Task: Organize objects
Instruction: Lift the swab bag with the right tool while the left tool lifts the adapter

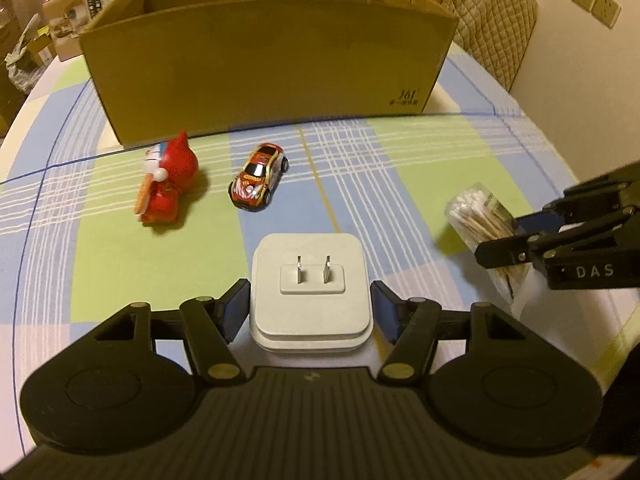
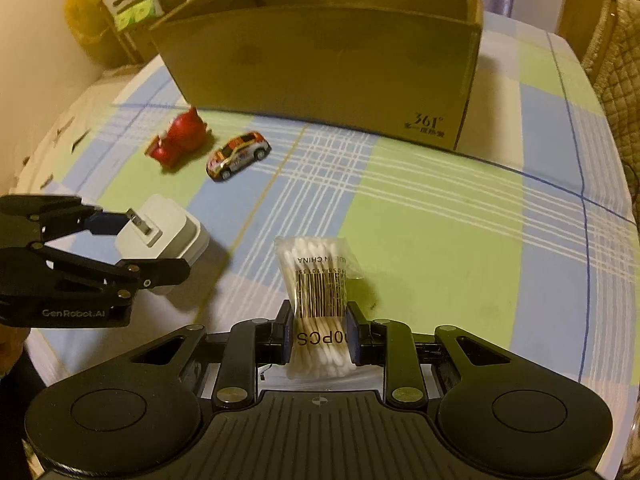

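A white plug adapter [image 1: 310,240], prongs up, sits between the pads of my left gripper [image 1: 310,312], which is shut on its two sides. The right wrist view shows the same adapter [image 2: 168,236] held in the left gripper [image 2: 148,246]. My right gripper [image 2: 318,332] is shut on a clear pack of cotton swabs [image 2: 316,264], pinching its middle. From the left wrist view the swab pack [image 1: 476,216] and right gripper [image 1: 502,236] are at the right. A red toy figure [image 1: 168,184] and a toy race car [image 1: 258,178] lie in front of an open cardboard box [image 1: 260,68].
The checked tablecloth [image 2: 440,220] covers the table. The cardboard box [image 2: 320,68] stands at the far side. A quilted chair back [image 1: 492,20] is behind at the right, with stacked cartons [image 1: 80,8] and a yellow bag [image 2: 88,12] off the left edge.
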`<state>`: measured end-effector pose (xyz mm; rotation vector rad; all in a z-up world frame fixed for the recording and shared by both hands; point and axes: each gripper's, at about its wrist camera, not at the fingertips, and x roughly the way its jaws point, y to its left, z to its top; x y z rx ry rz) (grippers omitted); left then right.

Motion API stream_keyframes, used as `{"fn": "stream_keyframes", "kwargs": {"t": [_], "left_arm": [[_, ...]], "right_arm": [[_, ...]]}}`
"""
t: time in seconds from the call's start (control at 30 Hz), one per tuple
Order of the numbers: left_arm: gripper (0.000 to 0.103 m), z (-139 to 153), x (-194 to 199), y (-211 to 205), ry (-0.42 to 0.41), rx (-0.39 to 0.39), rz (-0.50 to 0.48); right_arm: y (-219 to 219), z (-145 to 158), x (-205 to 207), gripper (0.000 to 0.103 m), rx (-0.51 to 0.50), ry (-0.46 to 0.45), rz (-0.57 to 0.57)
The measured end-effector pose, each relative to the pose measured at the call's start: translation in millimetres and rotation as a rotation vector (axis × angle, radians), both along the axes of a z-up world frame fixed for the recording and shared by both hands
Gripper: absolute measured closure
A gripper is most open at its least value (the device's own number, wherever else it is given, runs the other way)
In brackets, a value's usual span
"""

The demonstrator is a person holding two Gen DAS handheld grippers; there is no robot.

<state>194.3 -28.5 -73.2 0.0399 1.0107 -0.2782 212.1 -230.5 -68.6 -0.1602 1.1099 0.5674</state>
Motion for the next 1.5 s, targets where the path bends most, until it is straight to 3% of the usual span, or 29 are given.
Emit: {"fn": "stream_keyframes", "kwargs": {"t": [0.7,1.5], "left_arm": [[0.043,88,-25,36,-0.081,-0.003,0.062],[0.043,105,-19,37,-0.097,0.028,0.036]], "right_arm": [[30,64,-36,0.080,0.024,-0.062,-0.056],[19,92,-24,0.080,-0.002,-0.112,-0.072]]}}
